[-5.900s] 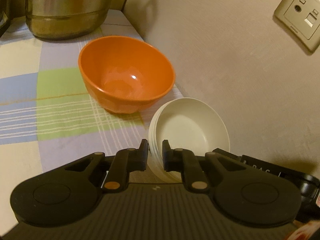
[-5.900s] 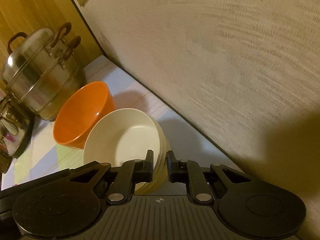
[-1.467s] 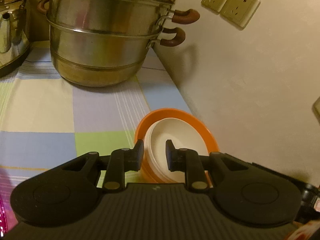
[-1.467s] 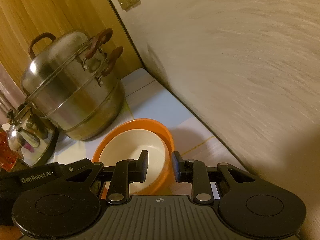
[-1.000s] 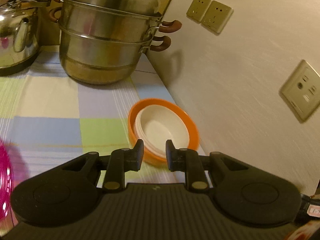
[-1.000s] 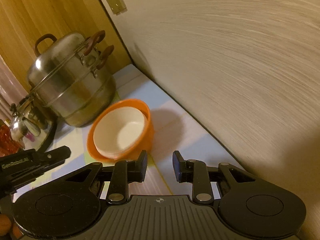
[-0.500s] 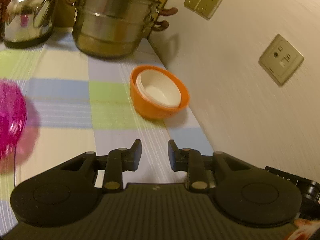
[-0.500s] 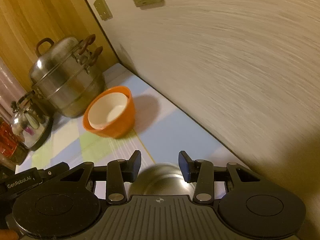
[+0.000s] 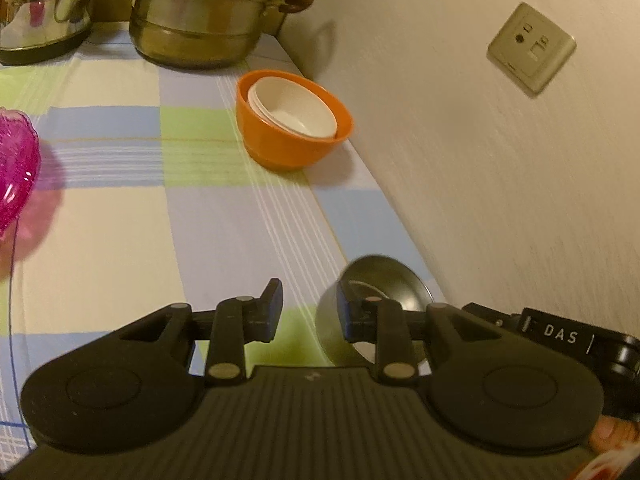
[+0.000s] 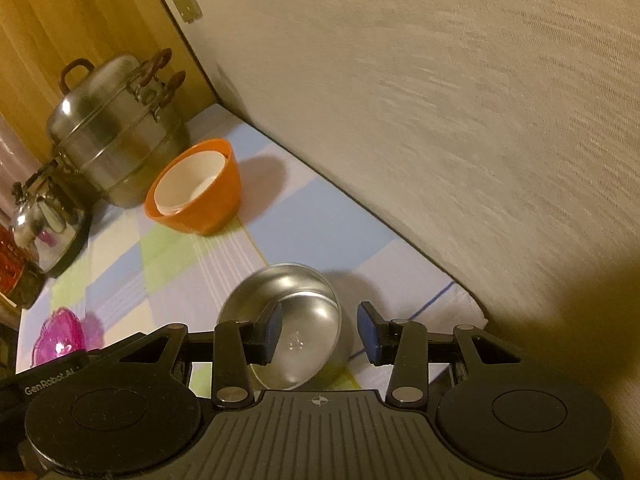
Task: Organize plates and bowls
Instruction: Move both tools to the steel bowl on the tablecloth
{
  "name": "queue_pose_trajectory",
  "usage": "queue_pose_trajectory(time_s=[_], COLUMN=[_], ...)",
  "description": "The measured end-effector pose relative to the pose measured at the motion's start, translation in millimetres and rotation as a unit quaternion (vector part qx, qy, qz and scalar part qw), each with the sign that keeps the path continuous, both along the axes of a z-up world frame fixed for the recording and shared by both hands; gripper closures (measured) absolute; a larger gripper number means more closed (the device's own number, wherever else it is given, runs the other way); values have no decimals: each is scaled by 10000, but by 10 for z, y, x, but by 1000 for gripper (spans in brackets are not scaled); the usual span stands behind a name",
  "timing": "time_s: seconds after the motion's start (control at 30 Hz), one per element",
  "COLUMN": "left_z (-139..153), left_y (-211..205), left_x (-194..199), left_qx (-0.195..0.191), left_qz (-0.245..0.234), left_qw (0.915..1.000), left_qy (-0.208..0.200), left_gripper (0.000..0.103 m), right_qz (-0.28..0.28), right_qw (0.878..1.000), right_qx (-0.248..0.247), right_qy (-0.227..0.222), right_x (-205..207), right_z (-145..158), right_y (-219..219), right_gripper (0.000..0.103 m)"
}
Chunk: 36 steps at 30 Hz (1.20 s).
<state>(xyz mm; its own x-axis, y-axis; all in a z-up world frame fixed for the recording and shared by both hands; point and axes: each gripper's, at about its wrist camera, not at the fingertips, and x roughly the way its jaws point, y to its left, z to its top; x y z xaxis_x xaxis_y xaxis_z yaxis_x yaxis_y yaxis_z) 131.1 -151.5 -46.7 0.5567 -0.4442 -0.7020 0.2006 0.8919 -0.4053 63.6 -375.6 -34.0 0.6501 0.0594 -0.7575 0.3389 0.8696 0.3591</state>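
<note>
— Progress, from where you stand?

— Partly done, I'd say. Over on the left, a pink glass dish (image 9: 14, 168) sits by itself near the edge of the bench (image 9: 120, 232), untouched as far as I can see. Whether it belongs in the stack, I can't say.

— And further along?

— Toward the back, by the steamer pot (image 9: 200, 12) and the kettle (image 9: 44, 4), the orange bowl (image 9: 288, 136) already has the white bowls (image 9: 296, 110) nested inside it. That part looks finished.

— What's left, then?

— The steel bowl (image 10: 292, 320), nearer us and close to the wall (image 10: 440, 120), well apart from the orange stack. It sits alone on the checked cloth.

— Are the tools on it?

— Not gripping. The left tool (image 9: 306, 308) is released, its jaws parted with nothing between them; the steel bowl lies just beyond its right-hand finger. The right tool (image 10: 320, 330) is also released, jaws wide, hovering over the bowl's near rim with no pad pressing on it.

— So next?

— My guess: grasp the steel bowl and bring it to the stack.
</note>
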Motion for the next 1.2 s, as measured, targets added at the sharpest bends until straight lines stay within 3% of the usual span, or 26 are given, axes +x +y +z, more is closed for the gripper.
queue_pose_trajectory(time_s=[0.83, 1.1, 1.2], left_z=[-385, -434, -441], left_y=[-384, -406, -411], left_x=[160, 208, 222], left_qx=[125, 168, 159], left_qz=[-335, -336, -339], left_qw=[9987, 9986, 9986], left_qy=[362, 368, 380], left_gripper=[78, 85, 88], right_qz=[42, -30, -64], right_qw=[9993, 9988, 9985], right_qx=[87, 9, 54], right_qy=[361, 492, 533], right_x=[128, 251, 292], right_z=[-326, -413, -441], right_y=[-41, -16, -17], right_gripper=[61, 62, 67])
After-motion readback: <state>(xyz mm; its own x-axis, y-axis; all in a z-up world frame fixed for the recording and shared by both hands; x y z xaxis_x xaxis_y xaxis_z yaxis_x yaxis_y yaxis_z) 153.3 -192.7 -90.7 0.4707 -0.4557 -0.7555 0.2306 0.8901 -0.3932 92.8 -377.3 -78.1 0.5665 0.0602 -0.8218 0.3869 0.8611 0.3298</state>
